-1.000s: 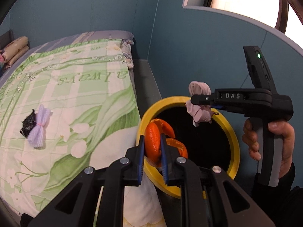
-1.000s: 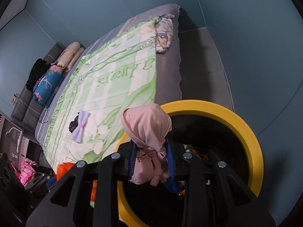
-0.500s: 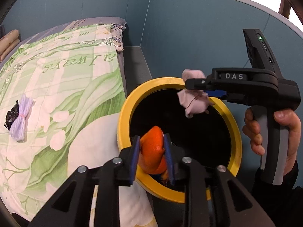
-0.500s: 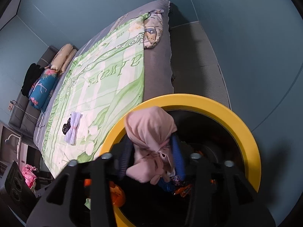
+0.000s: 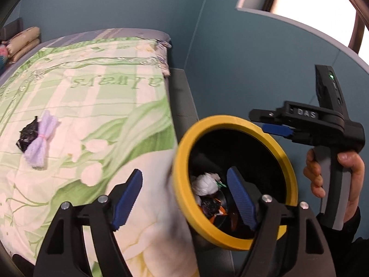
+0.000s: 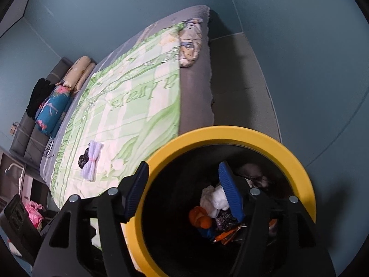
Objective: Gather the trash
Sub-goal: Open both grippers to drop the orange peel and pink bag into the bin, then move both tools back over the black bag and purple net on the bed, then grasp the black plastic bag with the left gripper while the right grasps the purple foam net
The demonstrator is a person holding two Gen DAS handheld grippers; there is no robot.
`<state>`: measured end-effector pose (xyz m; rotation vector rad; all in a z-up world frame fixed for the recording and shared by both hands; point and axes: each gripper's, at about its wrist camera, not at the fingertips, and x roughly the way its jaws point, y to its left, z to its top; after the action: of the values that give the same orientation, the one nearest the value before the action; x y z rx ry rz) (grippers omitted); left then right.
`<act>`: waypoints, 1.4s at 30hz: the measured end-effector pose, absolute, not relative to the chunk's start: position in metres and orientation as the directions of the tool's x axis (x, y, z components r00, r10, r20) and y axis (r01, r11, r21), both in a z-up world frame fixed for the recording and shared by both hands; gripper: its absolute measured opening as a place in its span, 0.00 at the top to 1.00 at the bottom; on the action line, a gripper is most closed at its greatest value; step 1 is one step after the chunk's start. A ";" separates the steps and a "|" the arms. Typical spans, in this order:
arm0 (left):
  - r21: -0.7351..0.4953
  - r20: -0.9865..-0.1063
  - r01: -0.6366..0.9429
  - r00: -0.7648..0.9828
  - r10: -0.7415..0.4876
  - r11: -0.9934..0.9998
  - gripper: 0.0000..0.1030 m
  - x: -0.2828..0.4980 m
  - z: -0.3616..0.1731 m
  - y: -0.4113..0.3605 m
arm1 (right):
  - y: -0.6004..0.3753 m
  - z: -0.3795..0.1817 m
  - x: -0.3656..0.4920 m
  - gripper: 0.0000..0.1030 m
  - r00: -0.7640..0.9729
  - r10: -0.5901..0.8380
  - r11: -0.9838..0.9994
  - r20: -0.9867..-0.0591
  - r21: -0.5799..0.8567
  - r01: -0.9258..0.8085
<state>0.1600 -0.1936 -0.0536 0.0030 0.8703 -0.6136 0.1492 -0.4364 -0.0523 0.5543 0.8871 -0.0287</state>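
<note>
A black bin with a yellow rim [image 5: 286, 161] [image 6: 230, 135] stands beside the bed. My left gripper [image 5: 184, 196] is open and empty over its near edge. My right gripper [image 6: 182, 191] is open and empty above the bin; it also shows in the left wrist view [image 5: 274, 124]. Inside the bin lie an orange peel [image 6: 199, 217], white crumpled paper [image 6: 214, 198] [image 5: 205, 183] and dark wrappers. On the bed lie a lavender tied bundle [image 5: 41, 140] [image 6: 92, 159] and a black crumpled scrap [image 5: 27, 133] [image 6: 83, 158] side by side, touching.
The bed with a green floral cover [image 5: 92, 97] [image 6: 129, 106] fills the left. Pillows [image 6: 57, 97] lie at its far end. A grey floor strip [image 6: 239, 87] runs between bed and blue wall [image 5: 242, 57]. Pink clutter [image 6: 34, 212] lies at the lower left.
Both grippers opened. The orange peel left my left gripper and the pink bundle left my right gripper; the peel now lies in the bin.
</note>
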 end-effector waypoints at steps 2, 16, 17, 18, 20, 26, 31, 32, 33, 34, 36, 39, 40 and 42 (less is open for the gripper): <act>-0.248 -0.711 0.481 0.499 -0.496 0.841 0.27 0.163 -0.052 -0.182 | -0.429 -0.048 0.153 0.41 0.640 0.208 0.866 -0.739 0.443 0.230; -0.234 -0.703 0.256 0.622 -0.345 0.938 0.25 0.201 -0.055 -0.073 | -0.334 -0.026 0.217 0.38 0.582 0.330 0.906 -0.743 0.422 0.026; -0.232 -0.704 0.238 0.628 -0.332 0.943 0.25 0.204 -0.057 -0.064 | -0.325 -0.026 0.224 0.38 0.574 0.337 0.907 -0.746 0.421 0.014; -0.231 -0.705 0.218 0.634 -0.317 0.948 0.25 0.208 -0.058 -0.055 | -0.320 -0.027 0.228 0.38 0.568 0.344 0.906 -0.748 0.422 0.007; -0.232 -0.712 0.166 0.642 -0.283 0.959 0.25 0.219 -0.062 -0.030 | -0.308 -0.028 0.239 0.38 0.550 0.365 0.903 -0.752 0.430 -0.011; -0.213 -0.731 0.055 0.653 -0.197 0.975 0.25 0.257 -0.074 0.030 | -0.267 -0.043 0.286 0.38 0.478 0.396 0.901 -0.784 0.431 -0.039; -0.210 -0.756 -0.017 0.637 -0.151 0.978 0.25 0.300 -0.090 0.072 | -0.228 -0.061 0.332 0.38 0.404 0.434 0.891 -0.806 0.450 -0.059; -0.209 -0.760 -0.023 0.633 -0.148 0.978 0.25 0.308 -0.094 0.075 | -0.221 -0.064 0.340 0.38 0.390 0.441 0.889 -0.808 0.454 -0.063; -0.207 -0.765 -0.033 0.628 -0.141 0.978 0.25 0.318 -0.098 0.082 | -0.216 -0.067 0.346 0.38 0.380 0.445 0.887 -0.811 0.456 -0.065; -0.210 -0.770 -0.041 0.622 -0.139 0.977 0.25 0.327 -0.102 0.086 | -0.209 -0.071 0.353 0.38 0.367 0.450 0.886 -0.814 0.459 -0.067; -0.233 -0.778 -0.049 0.609 -0.156 0.971 0.25 0.340 -0.110 0.093 | -0.194 -0.078 0.365 0.38 0.339 0.462 0.882 -0.820 0.466 -0.076; -0.258 -0.792 -0.057 0.584 -0.177 0.964 0.25 0.363 -0.124 0.100 | -0.174 -0.086 0.378 0.38 0.307 0.473 0.879 -0.826 0.468 -0.094; -0.261 -0.794 -0.055 0.579 -0.182 0.964 0.25 0.367 -0.127 0.100 | -0.169 -0.089 0.381 0.38 0.299 0.473 0.879 -0.829 0.467 -0.098; -0.267 -0.801 -0.046 0.566 -0.195 0.963 0.25 0.378 -0.134 0.099 | -0.158 -0.095 0.388 0.38 0.280 0.476 0.878 -0.833 0.466 -0.107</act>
<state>0.3781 0.0985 -0.1340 -0.2708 0.9683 -0.0892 0.3880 -0.1583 -0.0947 0.3491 1.2308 0.4020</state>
